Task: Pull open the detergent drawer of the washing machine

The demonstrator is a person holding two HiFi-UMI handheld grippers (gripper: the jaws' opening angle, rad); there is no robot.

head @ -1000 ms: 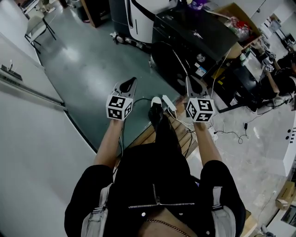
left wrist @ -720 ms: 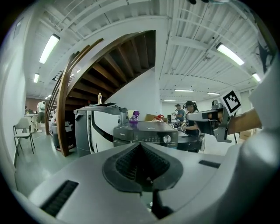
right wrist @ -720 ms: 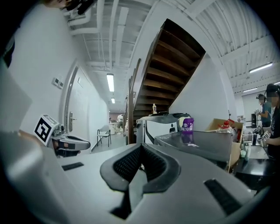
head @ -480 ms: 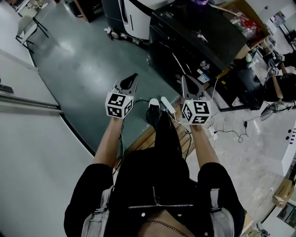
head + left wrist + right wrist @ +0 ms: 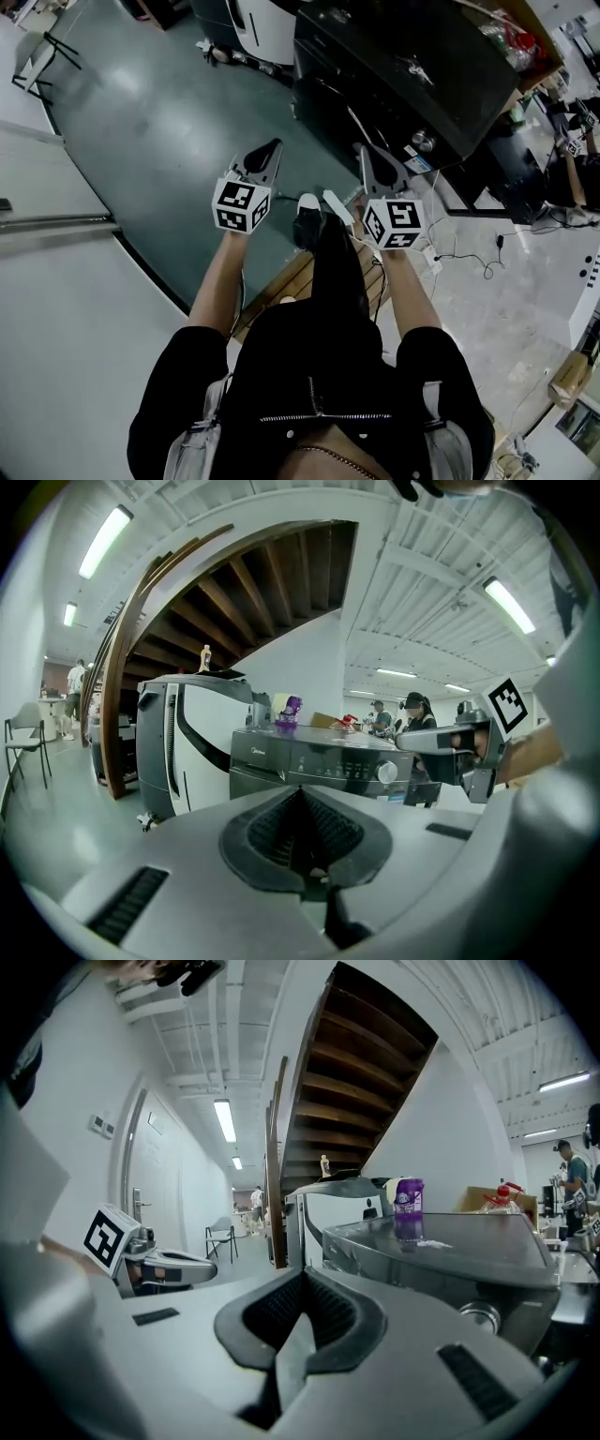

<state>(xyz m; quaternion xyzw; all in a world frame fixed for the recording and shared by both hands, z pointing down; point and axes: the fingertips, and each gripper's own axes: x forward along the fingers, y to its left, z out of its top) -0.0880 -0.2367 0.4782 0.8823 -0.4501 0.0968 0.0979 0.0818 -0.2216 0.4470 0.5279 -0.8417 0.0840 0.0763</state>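
Note:
The dark washing machine [image 5: 394,75] stands ahead of me, its top and front in the head view's upper right. In the left gripper view its control panel [image 5: 319,761] shows a round knob [image 5: 387,772]; the panel's left section [image 5: 258,750], where the drawer front sits, looks flush and shut. My left gripper [image 5: 273,150] and right gripper [image 5: 360,152] are held side by side in the air, short of the machine, touching nothing. Both have their jaws together with nothing between them. The right gripper view shows the machine's top [image 5: 441,1241] with a purple bottle [image 5: 409,1197] on it.
A white appliance [image 5: 187,742] stands left of the washer, under a wooden staircase [image 5: 234,602]. A wooden pallet [image 5: 291,277], a white power strip [image 5: 339,206] and cables [image 5: 469,262] lie by my feet. A chair [image 5: 23,747] and people stand further off.
Both grippers have moved forward and a little down, still side by side. The washing machine now sits closer and larger in the head view. The jaws stayed together.

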